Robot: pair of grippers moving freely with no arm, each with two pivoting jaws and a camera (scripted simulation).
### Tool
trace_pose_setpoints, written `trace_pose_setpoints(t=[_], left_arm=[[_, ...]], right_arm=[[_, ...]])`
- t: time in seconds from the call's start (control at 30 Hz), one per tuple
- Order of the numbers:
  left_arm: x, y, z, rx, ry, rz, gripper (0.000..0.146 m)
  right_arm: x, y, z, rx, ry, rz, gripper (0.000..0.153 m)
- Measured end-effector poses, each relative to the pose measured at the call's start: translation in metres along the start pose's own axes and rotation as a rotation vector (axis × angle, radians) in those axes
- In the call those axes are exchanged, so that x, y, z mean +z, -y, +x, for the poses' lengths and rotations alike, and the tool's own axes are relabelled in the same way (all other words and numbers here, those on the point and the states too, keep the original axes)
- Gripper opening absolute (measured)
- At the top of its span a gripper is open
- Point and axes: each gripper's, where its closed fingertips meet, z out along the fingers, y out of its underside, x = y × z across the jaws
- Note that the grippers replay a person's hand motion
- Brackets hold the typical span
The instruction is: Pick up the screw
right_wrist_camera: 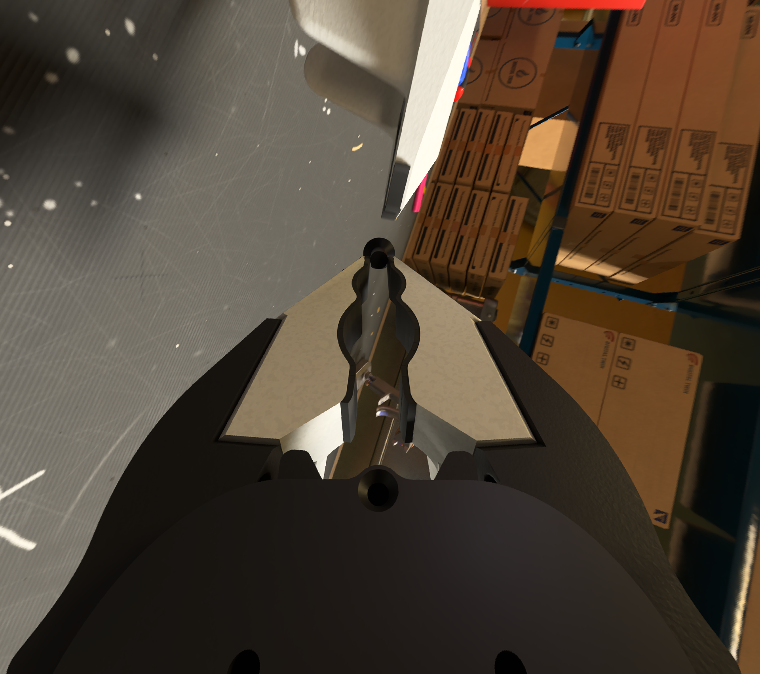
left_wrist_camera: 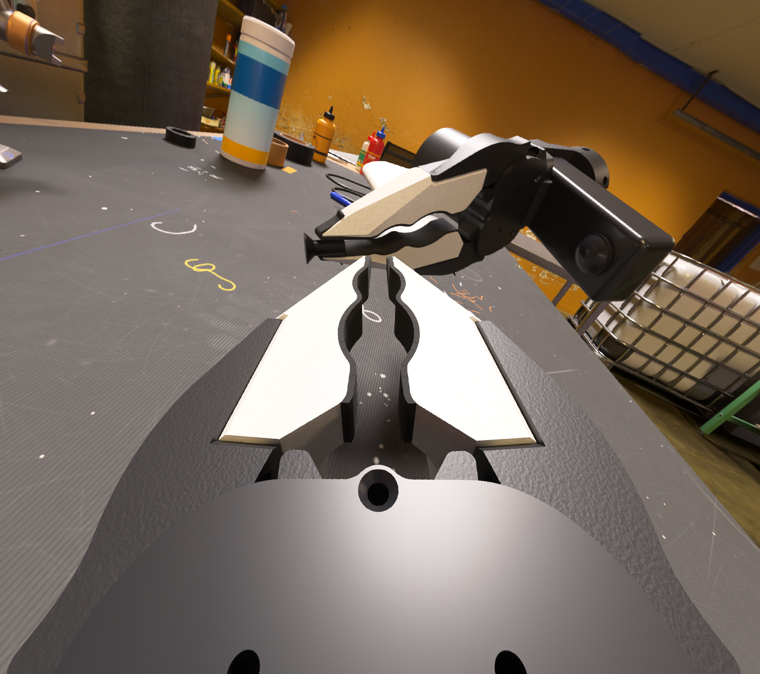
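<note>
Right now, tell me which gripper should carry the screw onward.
Right. The right gripper already clamps the small black flat-headed screw at its fingertips, lifted off the dark grey scuffed mat. The left gripper sits just beneath, its fingers slightly parted and holding nothing.

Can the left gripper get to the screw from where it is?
Probably not yet. The screw is already pinched in the right gripper, lifted off the table. The left gripper sits just below it, slightly open, with those fingers covering most of the shaft.
</note>
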Motion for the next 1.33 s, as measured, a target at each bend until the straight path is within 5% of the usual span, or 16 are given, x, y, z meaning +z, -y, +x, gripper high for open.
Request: trace_pose_setpoints(t=[0.4, 0.67, 0.87, 1.03, 1.2, 1.33], left_arm=[[-0.001, 0.005, -0.002, -0.009, 0.011, 0.038, 0.007], [-0.005, 0.005, -0.005, -0.021, 0.027, 0.037, 0.006], [-0.011, 0.016, -0.01, -0.086, 0.013, 0.11, 0.007], [-0.03, 0.02, -0.027, -0.067, 0.109, 0.141, 0.007], [-0.049, 0.018, -0.039, -0.022, 0.196, 0.134, 0.007], [-0.052, 0.02, -0.04, -0.039, 0.19, 0.156, 0.007]], right_arm=[[-0.011, 0.017, 0.012, -0.186, -0.126, 0.039, 0.008], [-0.01, 0.02, 0.011, -0.447, -0.213, -0.031, 0.008], [-0.01, 0.015, 0.015, -0.367, -0.242, -0.072, 0.008], [-0.001, 0.007, -0.026, -0.349, 0.058, -0.094, 0.008], [-0.001, 0.015, -0.077, -0.58, 0.389, -0.044, 0.008], [0.001, 0.03, -0.094, -0.791, 0.492, -0.03, 0.008]])
